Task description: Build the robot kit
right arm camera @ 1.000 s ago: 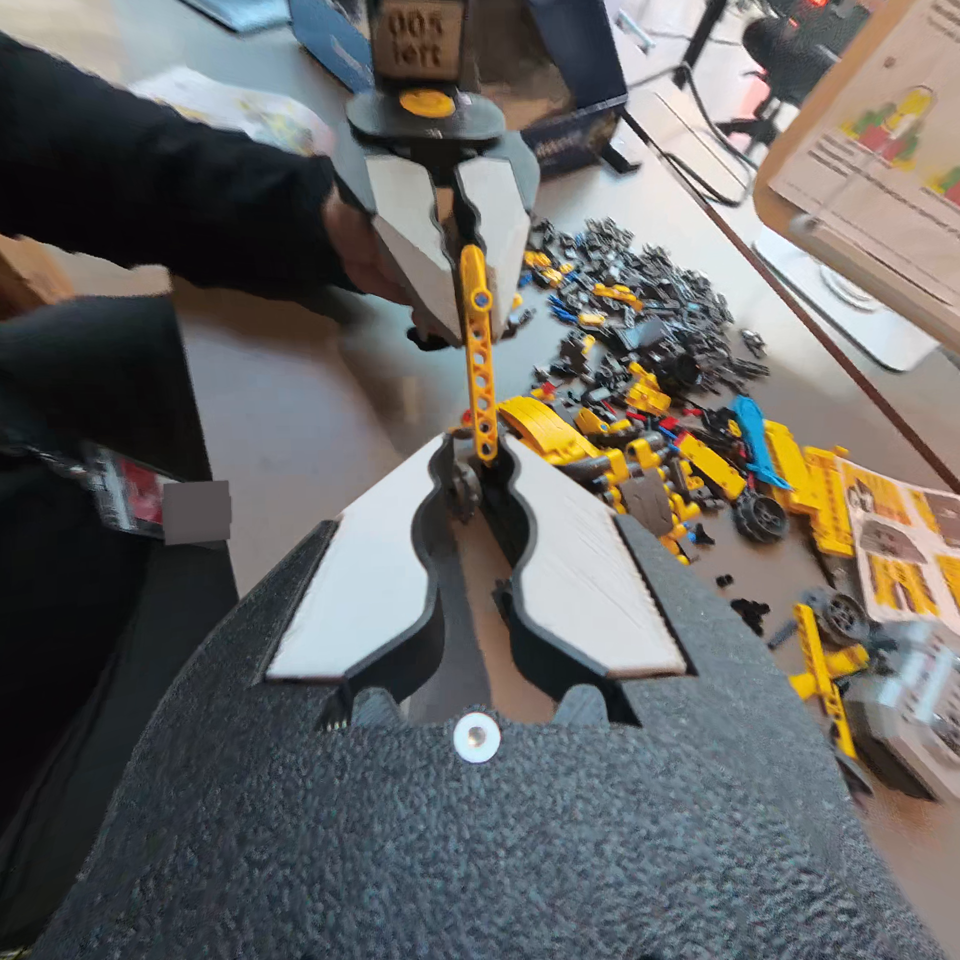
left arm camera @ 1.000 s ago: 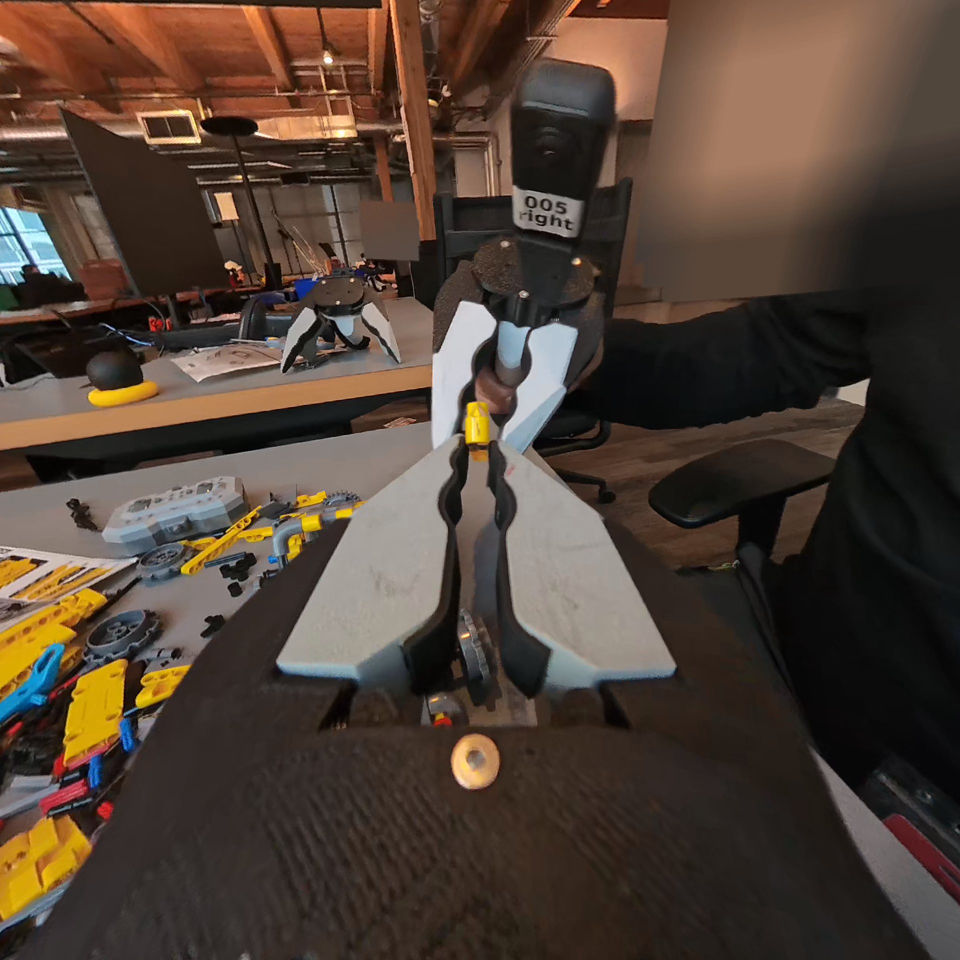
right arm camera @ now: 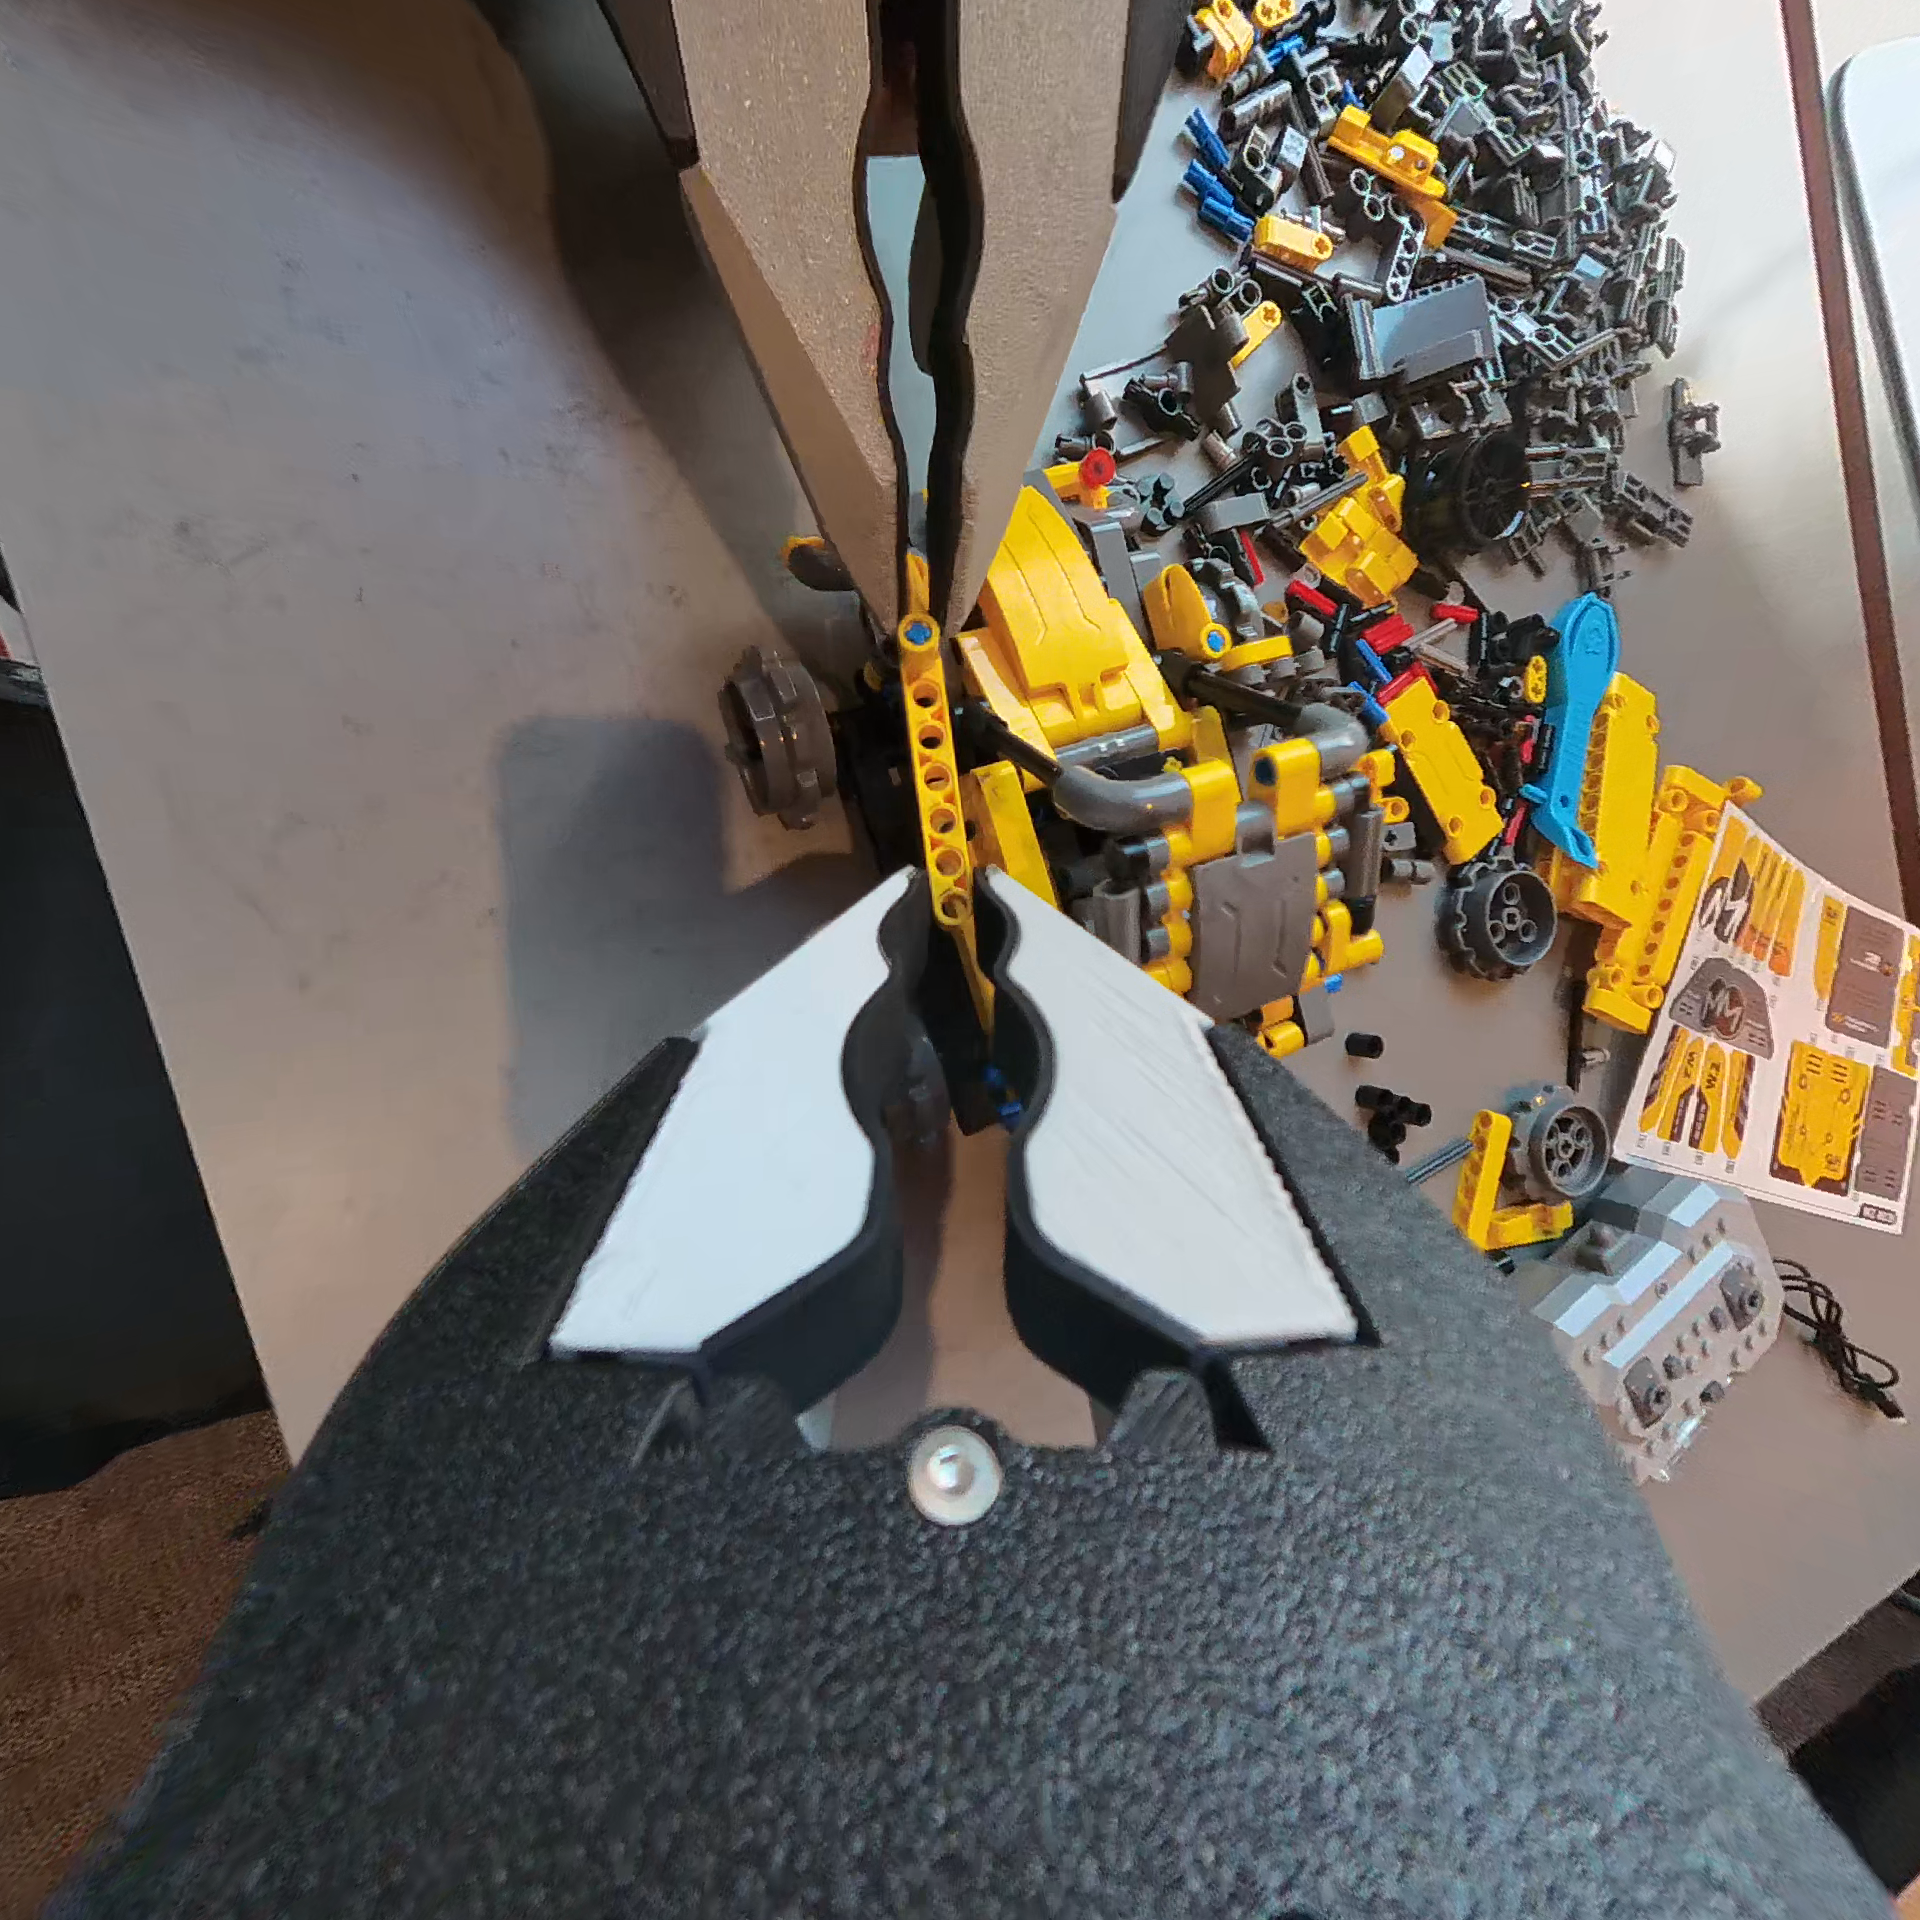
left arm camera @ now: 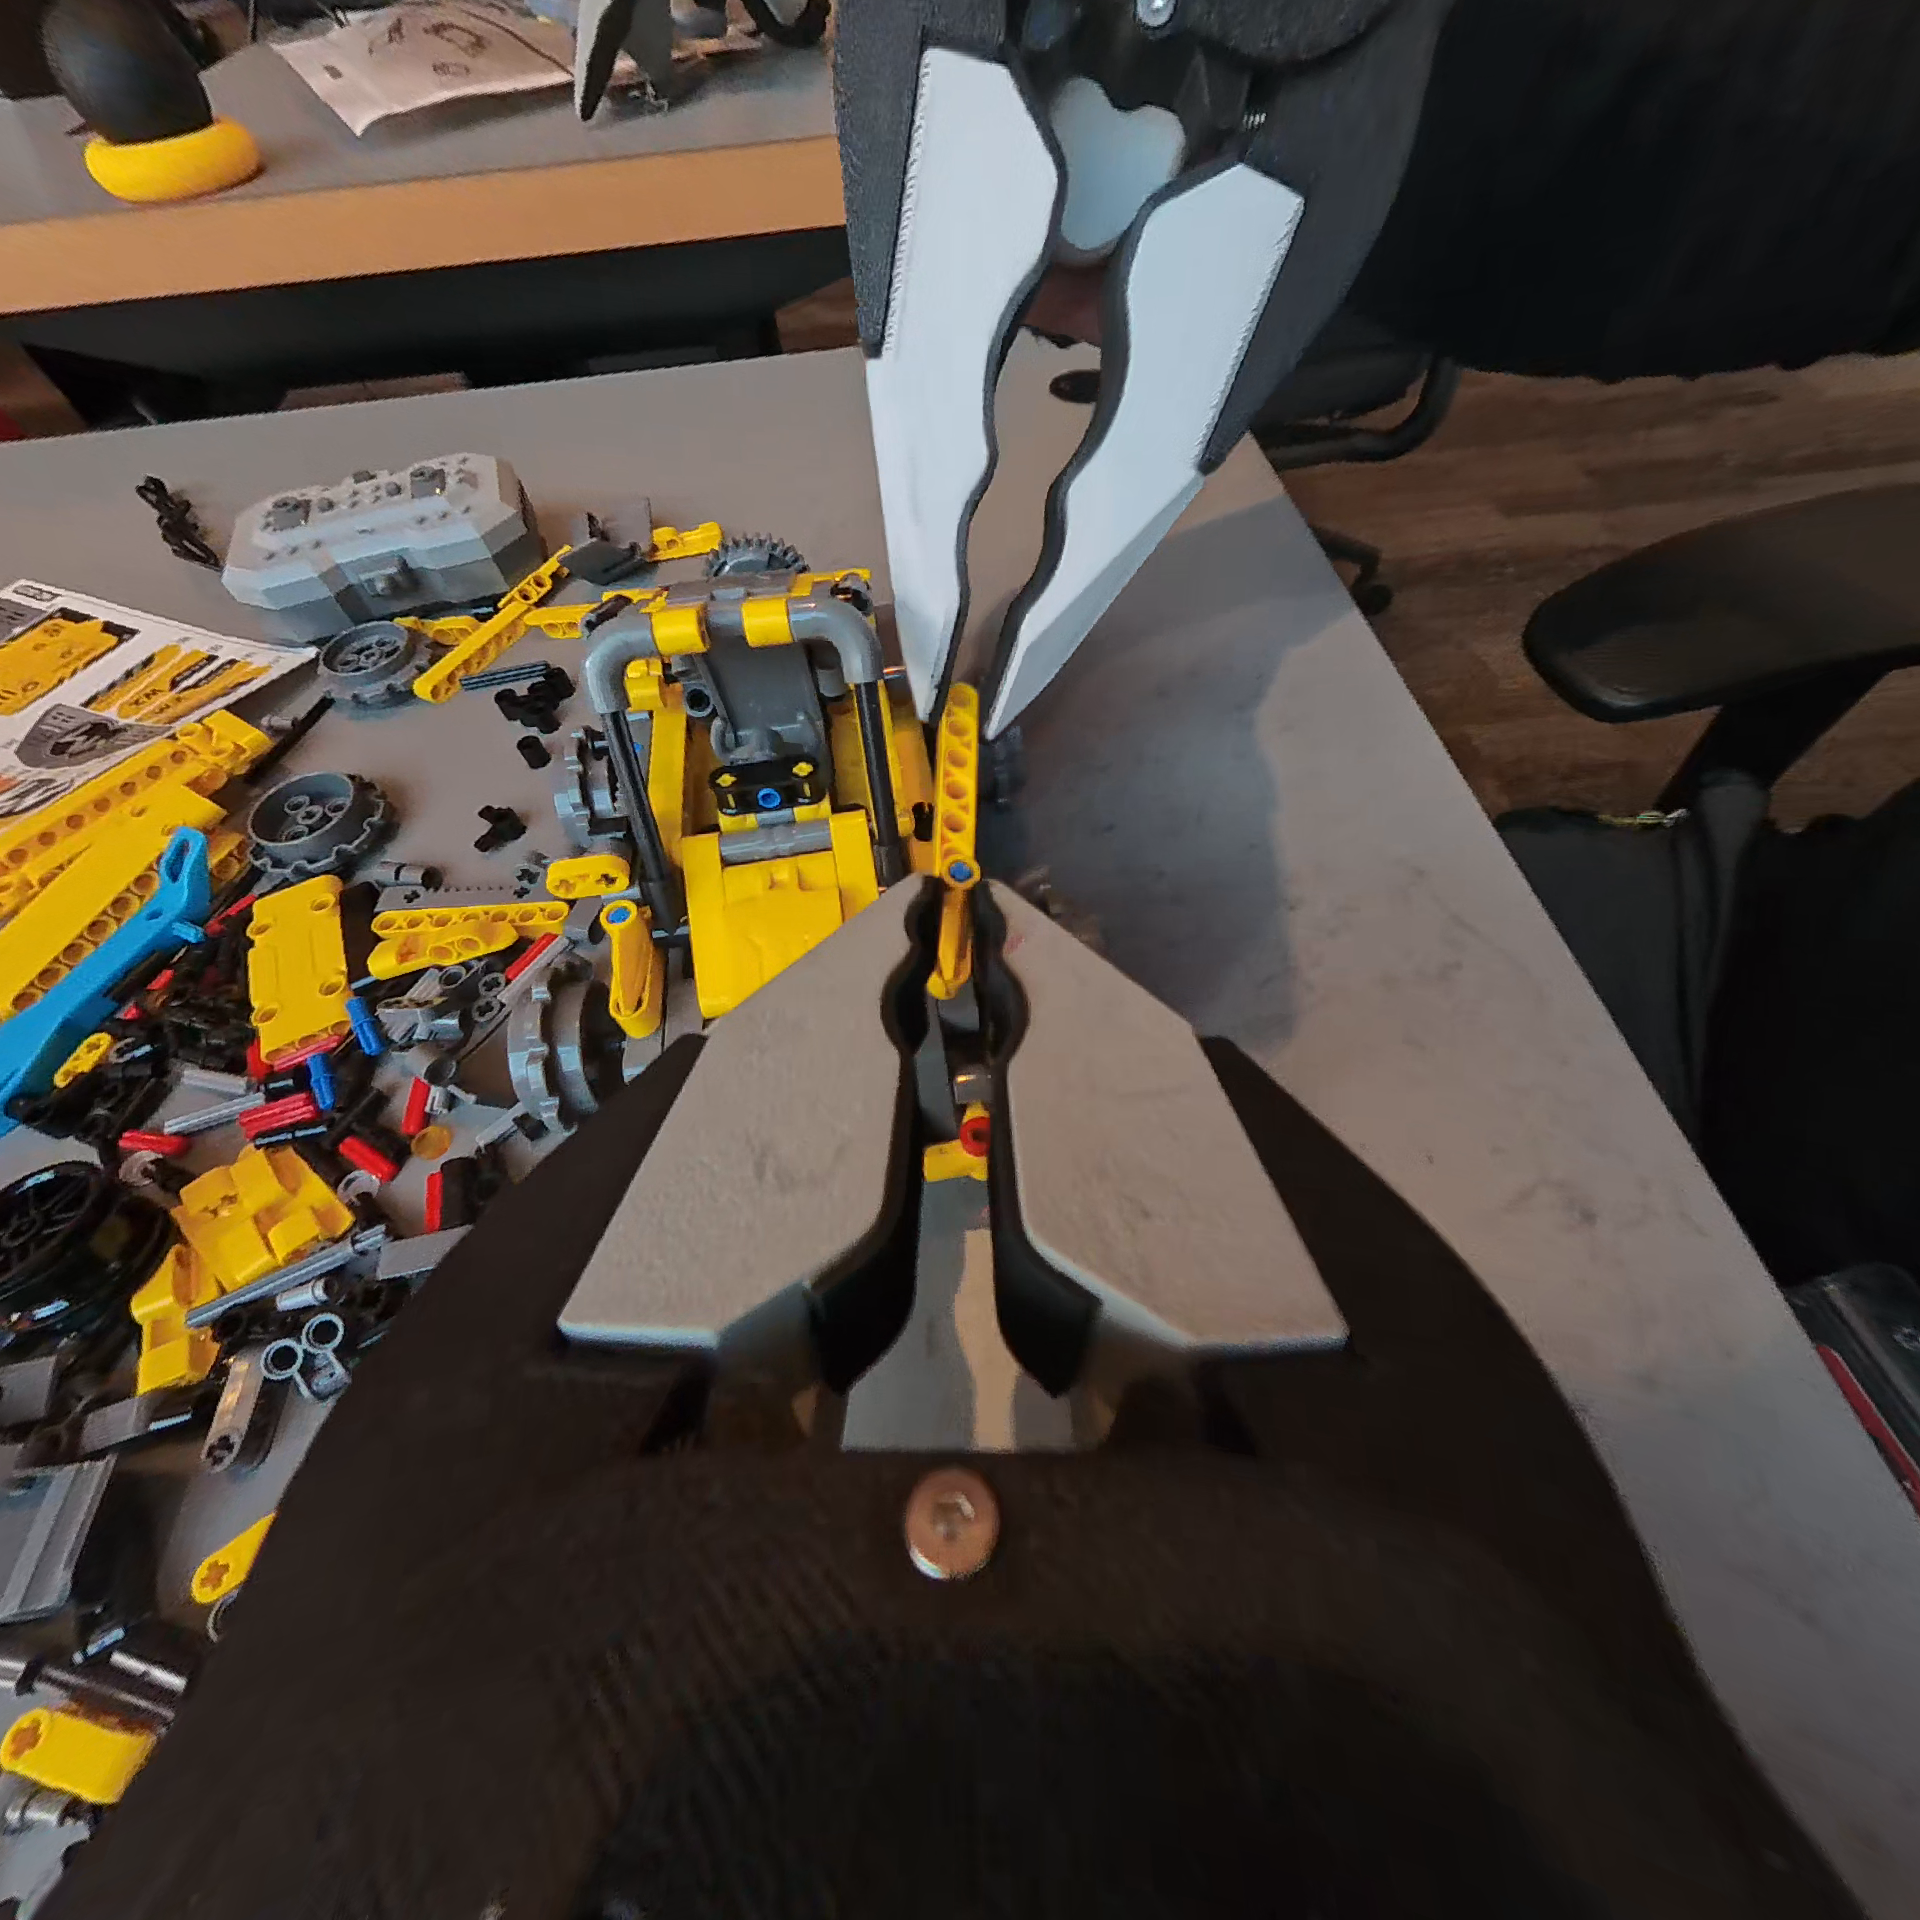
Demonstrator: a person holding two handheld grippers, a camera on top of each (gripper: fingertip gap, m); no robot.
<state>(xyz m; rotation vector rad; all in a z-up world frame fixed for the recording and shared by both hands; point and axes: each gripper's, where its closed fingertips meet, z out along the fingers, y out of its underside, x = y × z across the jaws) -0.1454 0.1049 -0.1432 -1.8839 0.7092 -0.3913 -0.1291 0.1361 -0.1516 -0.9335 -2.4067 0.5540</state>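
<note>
A long yellow plastic beam with a row of round holes [right arm camera: 938, 784] spans between both grippers, each pinching one end; a blue pin [left arm camera: 962, 871] sits by the left gripper [left arm camera: 956, 914]. The right gripper [right arm camera: 951, 914] clamps the far end.

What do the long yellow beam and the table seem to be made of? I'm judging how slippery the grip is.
Yellow beam: looks like hard moulded plastic, smooth and slightly glossy, with a row of crisp round holes. Both tongs, left and right, are shut on it. Table: a matte grey top, probably laminate, though that's uncertain; it shows scuffs and smudges.
</note>
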